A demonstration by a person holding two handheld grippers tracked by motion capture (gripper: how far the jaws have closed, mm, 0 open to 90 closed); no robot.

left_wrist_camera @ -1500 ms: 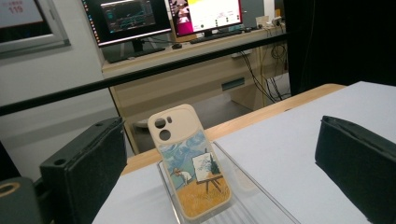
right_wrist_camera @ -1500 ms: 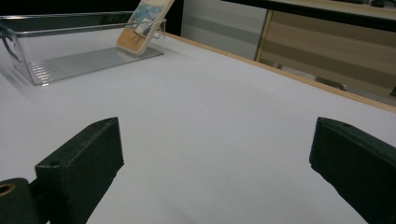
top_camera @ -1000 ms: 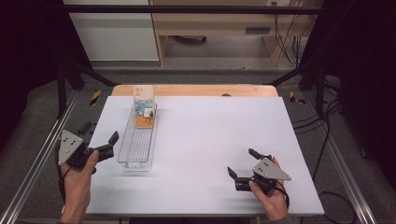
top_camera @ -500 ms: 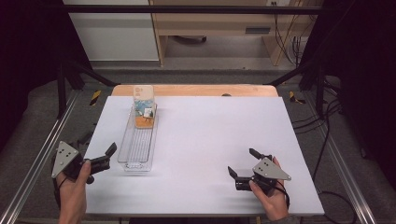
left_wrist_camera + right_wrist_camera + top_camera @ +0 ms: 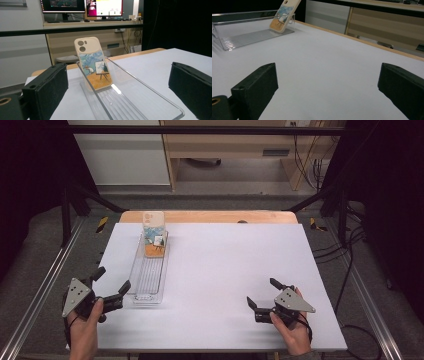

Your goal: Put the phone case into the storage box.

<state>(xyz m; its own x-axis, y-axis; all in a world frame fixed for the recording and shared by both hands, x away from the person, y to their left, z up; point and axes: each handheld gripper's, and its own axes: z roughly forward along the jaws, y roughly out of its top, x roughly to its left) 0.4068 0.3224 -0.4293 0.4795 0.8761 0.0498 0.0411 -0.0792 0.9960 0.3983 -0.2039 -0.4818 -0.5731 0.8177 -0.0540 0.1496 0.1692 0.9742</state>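
The left gripper has been drawing back toward the person over the last second, sliding from beside the clear plastic tray down to the near left corner of the table. It is now sitting just off the tray's near end, not touching it, with its jaws standing wide apart and holding nothing. To me that reads as a release just finished: the phone case is already in place, and the hand is clearing out.

The phone case, cream-coloured with a painted scene on its back, is standing at the far end of the tray, tilted and leaning against the end wall. From the left gripper view, the phone case is showing between the two black jaws, well beyond them, with the tray running toward the camera.

The right gripper has not shifted; it is resting low over the near right part of the table, well apart from the tray, jaws also spread wide and empty. Both hands are holding their grippers low and roughly level, pointing away from the person across the table.
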